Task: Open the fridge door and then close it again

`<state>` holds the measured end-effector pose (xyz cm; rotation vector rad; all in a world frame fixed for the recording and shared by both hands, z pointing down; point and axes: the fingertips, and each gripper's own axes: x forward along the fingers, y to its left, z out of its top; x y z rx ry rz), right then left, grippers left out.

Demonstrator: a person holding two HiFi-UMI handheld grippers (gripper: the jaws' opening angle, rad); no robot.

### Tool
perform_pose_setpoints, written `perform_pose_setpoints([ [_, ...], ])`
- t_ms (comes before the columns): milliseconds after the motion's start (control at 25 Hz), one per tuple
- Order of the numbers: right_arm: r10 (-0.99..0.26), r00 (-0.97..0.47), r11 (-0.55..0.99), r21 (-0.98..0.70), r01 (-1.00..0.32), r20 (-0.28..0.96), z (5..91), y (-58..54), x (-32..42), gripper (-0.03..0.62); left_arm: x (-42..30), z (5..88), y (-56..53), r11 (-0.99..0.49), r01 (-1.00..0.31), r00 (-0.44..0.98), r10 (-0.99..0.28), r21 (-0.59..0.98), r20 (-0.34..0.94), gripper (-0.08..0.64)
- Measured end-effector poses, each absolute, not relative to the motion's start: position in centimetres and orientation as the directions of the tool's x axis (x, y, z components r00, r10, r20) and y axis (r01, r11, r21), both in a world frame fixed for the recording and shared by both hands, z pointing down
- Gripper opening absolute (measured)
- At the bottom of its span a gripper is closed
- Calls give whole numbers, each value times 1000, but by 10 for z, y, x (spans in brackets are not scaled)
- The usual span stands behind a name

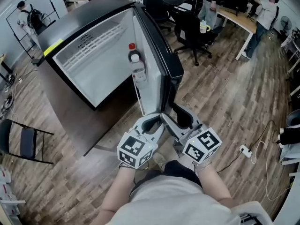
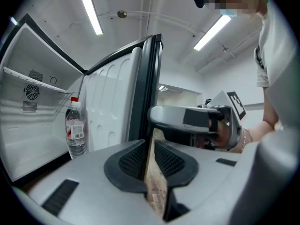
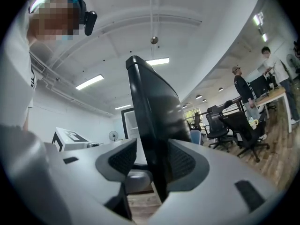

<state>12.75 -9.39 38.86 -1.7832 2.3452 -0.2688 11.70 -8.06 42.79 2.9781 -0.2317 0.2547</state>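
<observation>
The fridge (image 1: 89, 55) stands open, and its door (image 1: 157, 55) is swung out with its free edge pointing at the person. Only the head view shows both tongs together at that edge: the left tongs (image 1: 157, 118) on the door's white inner side, the right tongs (image 1: 180, 114) on its black outer side. The left gripper view adds the bottle (image 2: 75, 128) upright in the door's inner rack and shows the left tongs (image 2: 149, 146) narrow, with only wood floor in the slit. The right gripper view shows the right tongs (image 3: 152, 149) standing wider, straddling the door's black slab (image 3: 154, 102). Their left pad is clear of it. Beyond the door, office chairs (image 3: 239, 130) and people at a worktop (image 3: 276, 95) appear.
</observation>
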Motion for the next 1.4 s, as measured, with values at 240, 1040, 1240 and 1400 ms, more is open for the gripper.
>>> perform_pose_setpoints([
  [240,-973,-231,226,-228,-947,-3,386,-95,138,176,126,427,-76,-981,-144,977,-120,131,174,60],
  [1040,-999,-45,40,-196,-980,20,388,-79,207,152,137,425,-73,-982,-116,977,-85,149,197,49],
  [1240,-1000,3,-7,-202,-979,24,387,-75,236,147,147,423,-78,-979,-125,977,-94,161,192,49],
  [1400,-999,44,-46,-210,-977,16,389,-76,252,146,150,423,-85,-976,-124,979,-91,177,180,49],
])
